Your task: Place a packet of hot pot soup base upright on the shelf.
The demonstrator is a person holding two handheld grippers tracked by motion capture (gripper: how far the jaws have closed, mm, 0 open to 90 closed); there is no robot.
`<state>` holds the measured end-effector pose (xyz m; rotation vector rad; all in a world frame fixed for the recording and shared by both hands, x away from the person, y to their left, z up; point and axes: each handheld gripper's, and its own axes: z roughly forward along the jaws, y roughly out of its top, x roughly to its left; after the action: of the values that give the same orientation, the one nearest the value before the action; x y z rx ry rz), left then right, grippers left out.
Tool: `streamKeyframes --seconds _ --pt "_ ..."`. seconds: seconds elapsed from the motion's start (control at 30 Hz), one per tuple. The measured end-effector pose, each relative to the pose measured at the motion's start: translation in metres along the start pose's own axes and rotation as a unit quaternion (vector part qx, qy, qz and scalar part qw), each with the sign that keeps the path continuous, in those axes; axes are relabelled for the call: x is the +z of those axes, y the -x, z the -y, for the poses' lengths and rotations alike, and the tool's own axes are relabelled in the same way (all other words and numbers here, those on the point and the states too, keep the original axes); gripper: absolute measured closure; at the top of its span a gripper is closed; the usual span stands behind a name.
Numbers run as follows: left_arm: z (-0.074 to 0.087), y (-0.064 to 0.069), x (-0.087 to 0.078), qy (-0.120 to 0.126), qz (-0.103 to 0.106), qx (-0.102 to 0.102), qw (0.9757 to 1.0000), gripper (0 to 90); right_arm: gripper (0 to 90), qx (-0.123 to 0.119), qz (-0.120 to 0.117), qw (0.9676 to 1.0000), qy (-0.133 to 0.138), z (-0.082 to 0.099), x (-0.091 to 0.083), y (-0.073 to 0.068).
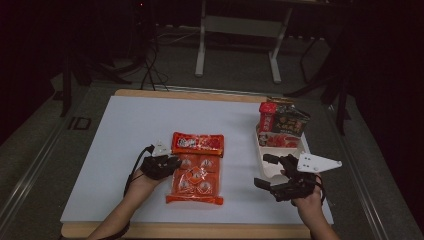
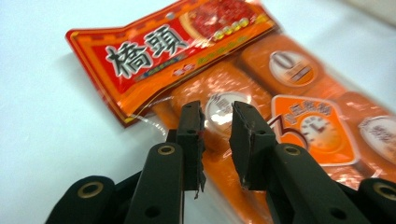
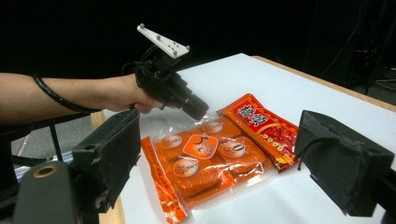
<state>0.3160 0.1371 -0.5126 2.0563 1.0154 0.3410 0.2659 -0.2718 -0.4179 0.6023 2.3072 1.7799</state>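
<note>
Black jaws of my left gripper [image 2: 217,140] stand slightly apart just above the near-left edge of the orange snack bag [image 1: 196,170], pinching nothing, so I judge I am lined up to nip its clear wrapping. That bag lies flat mid-table on the white sheet [image 1: 125,145], its red header reading 橋頭 and a small pack inside marked with a big 3. My right gripper [image 1: 270,172] hovers wide open and empty beside the white tray [image 1: 265,150] of other red packets [image 1: 280,122], probably waiting to help.
</note>
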Motion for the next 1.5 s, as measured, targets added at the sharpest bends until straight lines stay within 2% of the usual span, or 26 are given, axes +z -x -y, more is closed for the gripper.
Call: streamKeyframes --seconds 0.03,0.07,0.2,0.33,0.5,0.63,0.67,0.7,0.77,0.87,0.97,1.0,1.03,1.2,1.27,1.5 --pt "-0.001 0.0 -0.001 0.002 -0.004 0.002 1.0 74.1 14.5 -0.002 0.0 1.0 0.0 0.0 0.0 0.0" --pt "-0.001 -0.001 -0.002 0.007 0.003 -0.004 1.0 73.6 14.5 -0.003 0.001 1.0 0.0 0.0 0.0 0.0" --pt "-0.004 -0.003 -0.005 0.015 0.0 -0.008 0.9999 64.2 14.5 -0.004 0.001 1.0 0.0 0.0 0.001 -0.001" --pt "-0.008 -0.01 -0.007 0.023 0.012 -0.02 0.9995 56.6 14.5 -0.009 0.001 1.0 0.003 -0.001 0.001 -0.001" --pt "-0.013 -0.02 -0.009 0.03 0.006 -0.033 0.999 43.4 14.9 -0.017 0.001 0.9998 0.006 -0.001 0.0 -0.002" --pt "-0.015 -0.03 -0.009 0.033 0.006 -0.031 0.9989 37.6 15.0 -0.021 -0.003 0.9997 0.009 -0.002 0.001 -0.002" --pt "-0.015 -0.033 -0.009 0.032 -0.001 -0.032 0.999 35.0 14.9 -0.022 -0.003 0.9997 0.007 -0.002 0.001 -0.003" --pt "-0.016 -0.036 -0.008 0.032 0.004 -0.033 0.999 34.6 15.0 -0.023 -0.003 0.9997 0.005 -0.002 0.002 -0.003" --pt "-0.017 -0.041 -0.006 0.031 -0.009 -0.034 0.9989 32.2 15.0 -0.024 -0.001 0.9997 0.003 -0.001 0.002 -0.003" --pt "-0.018 -0.048 -0.002 0.03 -0.011 -0.029 0.9991 32.1 15.0 -0.024 0.0 0.9997 -0.001 0.0 0.003 -0.003" --pt "-0.02 -0.055 0.001 0.039 -0.013 -0.035 0.9985 30.7 15.0 -0.027 0.004 0.9996 -0.002 0.0 0.003 -0.003" --pt "-0.021 -0.057 0.002 0.041 -0.02 -0.033 0.9984 30.7 15.0 -0.028 0.006 0.9996 -0.002 0.0 0.003 -0.003" --pt "-0.021 -0.059 0.003 0.046 -0.017 -0.035 0.9982 30.7 15.0 -0.027 0.005 0.9996 -0.001 0.0 0.003 -0.003" --pt "-0.025 -0.07 0.009 0.058 -0.027 -0.044 0.997 29.4 14.9 -0.029 0.002 0.9996 -0.001 0.0 0.004 -0.004" --pt "-0.026 -0.074 0.012 0.057 -0.035 -0.045 0.9968 29.5 15.0 -0.032 0.002 0.9995 0.001 0.0 0.004 -0.004" --pt "-0.024 -0.086 0.025 0.047 -0.028 -0.063 0.9965 33.3 14.9 -0.037 0.003 0.9993 -0.004 0.001 0.007 -0.006"
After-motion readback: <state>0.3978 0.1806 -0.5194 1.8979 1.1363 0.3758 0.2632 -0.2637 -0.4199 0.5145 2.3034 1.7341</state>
